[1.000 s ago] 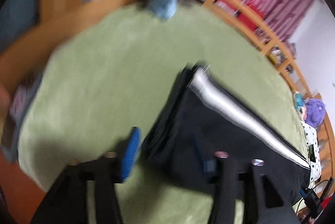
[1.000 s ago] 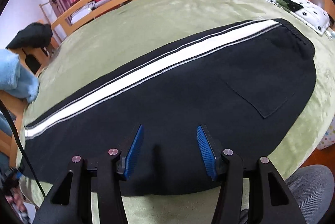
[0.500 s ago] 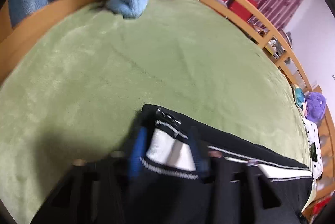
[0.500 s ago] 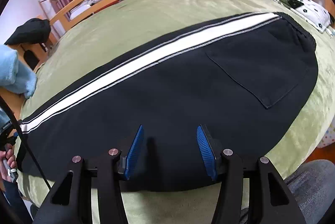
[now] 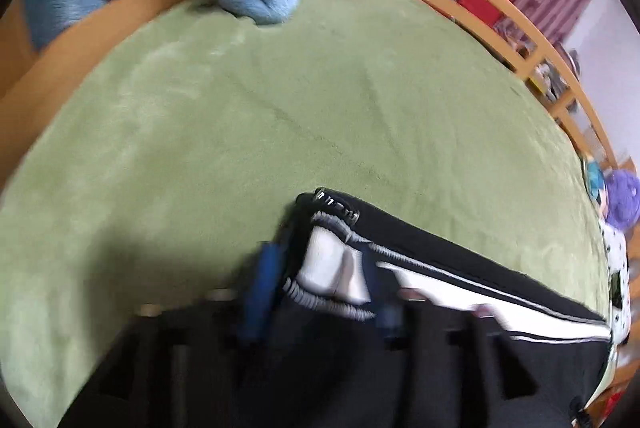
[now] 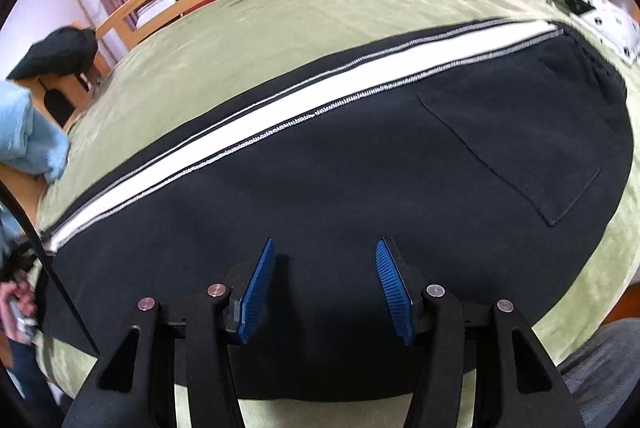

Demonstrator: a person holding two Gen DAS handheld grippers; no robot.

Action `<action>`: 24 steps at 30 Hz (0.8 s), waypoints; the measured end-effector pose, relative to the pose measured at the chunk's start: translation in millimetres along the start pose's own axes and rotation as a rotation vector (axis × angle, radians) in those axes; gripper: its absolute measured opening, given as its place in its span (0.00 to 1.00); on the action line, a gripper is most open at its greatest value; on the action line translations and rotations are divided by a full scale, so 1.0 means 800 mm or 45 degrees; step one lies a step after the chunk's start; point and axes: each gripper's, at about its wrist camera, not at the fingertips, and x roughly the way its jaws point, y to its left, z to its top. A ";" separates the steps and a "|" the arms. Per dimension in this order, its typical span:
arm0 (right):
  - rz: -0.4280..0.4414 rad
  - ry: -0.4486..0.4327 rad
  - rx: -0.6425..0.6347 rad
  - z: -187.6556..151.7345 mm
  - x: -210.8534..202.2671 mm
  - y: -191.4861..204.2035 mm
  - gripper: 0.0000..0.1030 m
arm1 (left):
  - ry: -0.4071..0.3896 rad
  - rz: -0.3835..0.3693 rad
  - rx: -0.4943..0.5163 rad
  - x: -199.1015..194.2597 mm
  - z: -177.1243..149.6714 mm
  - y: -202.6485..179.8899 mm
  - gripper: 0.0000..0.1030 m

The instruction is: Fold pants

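Left gripper [image 5: 320, 292] straddles the striped hem of black pants [image 6: 340, 187] lying flat; right gripper [image 6: 325, 288] wide

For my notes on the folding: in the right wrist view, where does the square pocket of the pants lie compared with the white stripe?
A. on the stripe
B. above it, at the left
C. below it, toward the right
C: the pocket is sewn on the dark cloth of the pants, below the white stripe, at the right.

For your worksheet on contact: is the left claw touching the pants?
Touching. The left wrist view shows the left claw straddling the pants cuff, fabric bunched between its fingers.
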 end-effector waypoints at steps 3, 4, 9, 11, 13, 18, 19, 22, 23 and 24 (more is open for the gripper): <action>0.002 -0.010 0.009 -0.005 -0.002 -0.003 0.52 | -0.031 -0.135 0.033 -0.049 -0.031 -0.002 0.51; -0.012 0.004 0.009 -0.007 0.002 -0.003 0.52 | -0.025 -0.180 0.036 -0.063 -0.047 -0.003 0.51; -0.122 0.037 -0.111 -0.020 0.024 0.011 0.52 | 0.027 -0.395 0.024 -0.108 -0.133 -0.006 0.51; -0.152 0.028 -0.152 -0.019 0.015 0.022 0.52 | 0.045 -0.388 -0.011 -0.109 -0.160 0.000 0.51; -0.077 0.007 -0.113 -0.019 -0.002 0.021 0.52 | 0.032 -0.323 -0.051 -0.111 -0.188 0.016 0.51; 0.017 -0.016 -0.024 -0.022 -0.029 0.009 0.52 | 0.011 -0.218 -0.213 -0.095 -0.209 0.059 0.53; 0.031 -0.016 -0.001 -0.024 -0.032 0.007 0.52 | 0.000 -0.244 -0.249 -0.091 -0.206 0.067 0.53; 0.063 0.004 0.045 -0.030 -0.036 -0.002 0.52 | -0.033 -0.245 -0.270 -0.068 -0.191 0.070 0.54; 0.061 0.012 0.049 -0.032 -0.036 -0.005 0.52 | -0.028 -0.227 -0.259 -0.061 -0.185 0.069 0.54; 0.054 0.018 0.047 -0.035 -0.038 -0.006 0.52 | -0.048 -0.223 -0.271 -0.058 -0.181 0.070 0.54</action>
